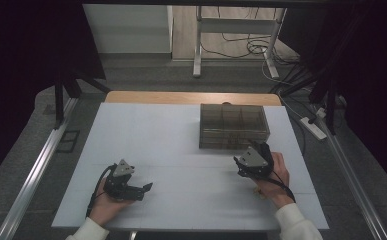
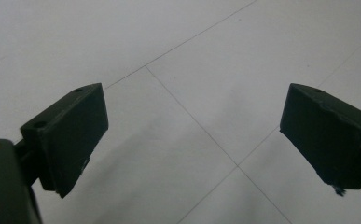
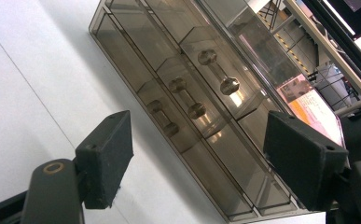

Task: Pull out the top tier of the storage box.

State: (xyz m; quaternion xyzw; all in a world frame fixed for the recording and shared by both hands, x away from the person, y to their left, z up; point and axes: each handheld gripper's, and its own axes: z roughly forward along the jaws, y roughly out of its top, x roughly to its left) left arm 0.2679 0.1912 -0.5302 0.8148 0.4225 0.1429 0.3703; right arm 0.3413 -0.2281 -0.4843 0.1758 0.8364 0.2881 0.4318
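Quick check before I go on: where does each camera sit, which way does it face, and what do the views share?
High view: above the near side, looking forward and down on the white table; both hands, left gripper, right gripper.
Left gripper view: along its open jaws, onto bare table.
Right gripper view: along its open jaws at the drawer box.
Shared: high and right gripper views both show the box.

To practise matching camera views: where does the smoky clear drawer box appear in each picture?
High view: drawer box sits right of centre, at the white table's far side.
Left gripper view: not in it.
Right gripper view: drawer box runs diagonally from top left to bottom right, handles facing the camera.
Shared landmark: the white table.
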